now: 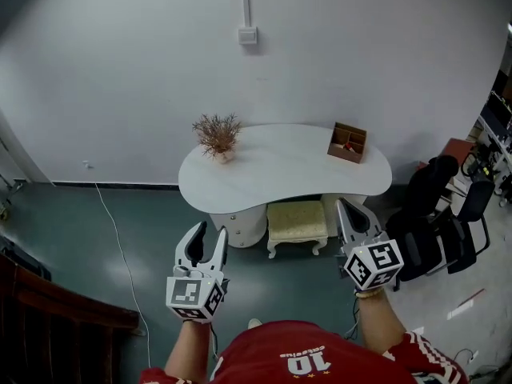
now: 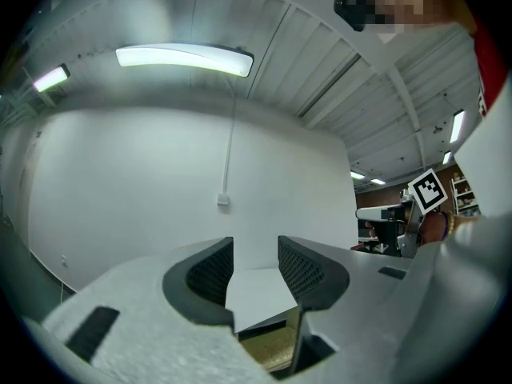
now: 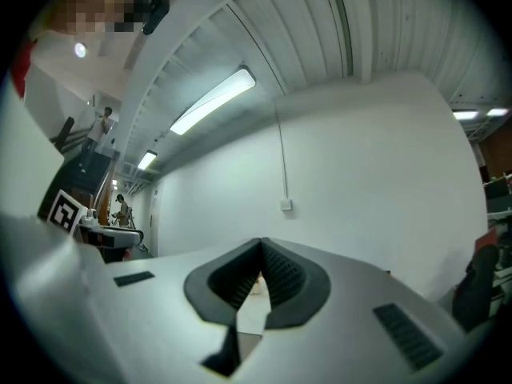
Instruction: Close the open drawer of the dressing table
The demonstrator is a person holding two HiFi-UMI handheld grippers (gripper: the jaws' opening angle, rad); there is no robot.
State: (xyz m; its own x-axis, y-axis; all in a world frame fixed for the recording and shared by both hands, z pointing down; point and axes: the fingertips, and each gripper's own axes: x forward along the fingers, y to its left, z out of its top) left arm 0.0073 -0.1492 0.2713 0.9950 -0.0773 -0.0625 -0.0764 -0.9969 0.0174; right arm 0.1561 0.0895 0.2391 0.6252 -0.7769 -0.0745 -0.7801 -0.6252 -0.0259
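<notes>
Cable [image 1: 114, 230] trails over the grey floor at the far left. Next comes the left gripper [image 1: 211, 230] [image 2: 254, 250], held level in front of the person, its jaws apart with nothing between them. It is well short of the desk [image 1: 280, 166], a white kidney-shaped top set against the wall. A dry plant [image 1: 217, 134] stands on the desk's left end. Under that end sits the rounded drawer unit [image 1: 238, 224]; from here I cannot tell whether a drawer stands open. A cream stool [image 1: 297, 220] is tucked under the middle, just right of the unit. A wooden box [image 1: 347, 142] sits on the desk's right end. The right gripper [image 1: 346, 208] [image 3: 261, 250] has its jaws together at the tips, holding nothing. Black chairs [image 1: 436, 214] stand at the far right.
</notes>
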